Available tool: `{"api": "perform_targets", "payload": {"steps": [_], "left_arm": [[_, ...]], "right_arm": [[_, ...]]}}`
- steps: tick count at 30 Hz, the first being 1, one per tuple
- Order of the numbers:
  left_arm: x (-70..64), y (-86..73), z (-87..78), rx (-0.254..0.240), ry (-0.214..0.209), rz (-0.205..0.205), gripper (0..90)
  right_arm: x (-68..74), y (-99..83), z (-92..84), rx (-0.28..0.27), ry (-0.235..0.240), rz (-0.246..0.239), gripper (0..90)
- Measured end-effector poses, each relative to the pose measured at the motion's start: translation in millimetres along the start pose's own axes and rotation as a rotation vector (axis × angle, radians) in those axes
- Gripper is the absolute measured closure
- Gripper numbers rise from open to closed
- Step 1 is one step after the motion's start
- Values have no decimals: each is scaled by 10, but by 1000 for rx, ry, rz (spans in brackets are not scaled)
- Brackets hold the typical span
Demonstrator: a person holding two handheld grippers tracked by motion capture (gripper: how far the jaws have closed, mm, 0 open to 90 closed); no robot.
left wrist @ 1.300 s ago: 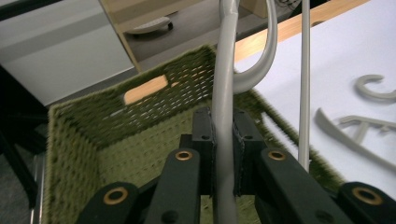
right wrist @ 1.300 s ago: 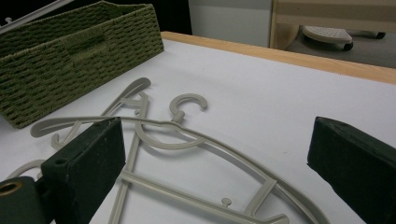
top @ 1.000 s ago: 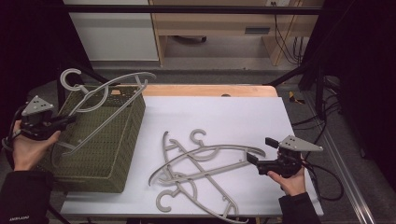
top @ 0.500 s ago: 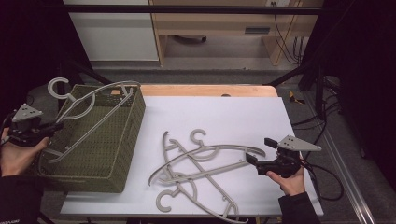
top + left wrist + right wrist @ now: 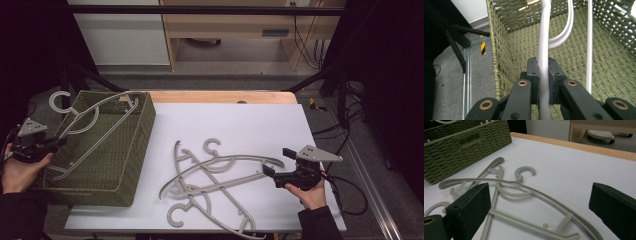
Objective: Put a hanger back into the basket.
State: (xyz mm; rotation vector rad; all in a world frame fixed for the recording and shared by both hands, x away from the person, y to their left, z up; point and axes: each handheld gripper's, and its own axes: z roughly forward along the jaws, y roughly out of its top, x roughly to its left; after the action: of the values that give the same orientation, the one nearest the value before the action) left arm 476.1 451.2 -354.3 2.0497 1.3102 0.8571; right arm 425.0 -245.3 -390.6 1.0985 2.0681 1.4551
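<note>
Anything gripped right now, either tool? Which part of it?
Left tool is shut on a grey hanger, clamped on one of its thin arm bars, over the green woven basket. Right tool is open, holding nothing.

The lowest hanger point(image 5: 235, 220) of the pile runs off the high view's bottom edge.

Looks like a lab or test room set up for recording — black metal frame rails point(image 5: 210, 10) boxed around a white-topped table point(image 5: 240, 120) with a bare wooden edge. Grey floor underneath with yellow-black hazard tape point(image 5: 483, 48), loose cables point(image 5: 305, 45) hanging by a plain wooden bench point(image 5: 225, 25), a white cabinet point(image 5: 120, 35) behind — dark all around.
</note>
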Motion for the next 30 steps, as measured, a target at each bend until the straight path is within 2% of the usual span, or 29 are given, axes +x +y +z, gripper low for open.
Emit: {"api": "perform_targets", "payload": {"steps": [3,8,10,11,16,18,19,20,21,23,25,26,28,30], "left_arm": [[-50,-14,71,33,17,13,816],[-133,-20,211,94,-2,22,815],[-164,-25,271,123,4,28,812],[-166,-28,295,135,-7,22,813],[-165,-45,370,190,-3,10,810],[-170,-44,397,216,12,11,806],[-170,-46,428,244,20,15,798],[-170,-46,428,244,20,15,796],[-171,-49,445,264,10,5,796],[-168,-48,466,285,22,9,785],[-156,-52,466,280,14,-12,785],[-144,-53,462,278,24,-16,768],[-124,-54,437,251,0,-33,755],[-118,-48,407,230,6,-38,725]], "right_arm": [[3,-4,12,0,-2,1,43],[7,-6,18,5,-1,1,42],[5,-7,16,4,-1,1,43],[4,-7,17,3,-1,1,43],[4,-9,22,6,-2,-1,42],[4,-12,28,7,-2,-5,42],[4,-12,28,8,0,-7,42],[4,-12,28,8,0,-7,42],[5,-12,30,7,-1,-4,43],[6,-13,32,8,0,-4,43],[8,-12,34,8,1,-3,42],[7,-13,34,9,0,-3,43],[4,-14,34,14,3,-9,43],[5,-15,39,13,3,-9,43]]}}
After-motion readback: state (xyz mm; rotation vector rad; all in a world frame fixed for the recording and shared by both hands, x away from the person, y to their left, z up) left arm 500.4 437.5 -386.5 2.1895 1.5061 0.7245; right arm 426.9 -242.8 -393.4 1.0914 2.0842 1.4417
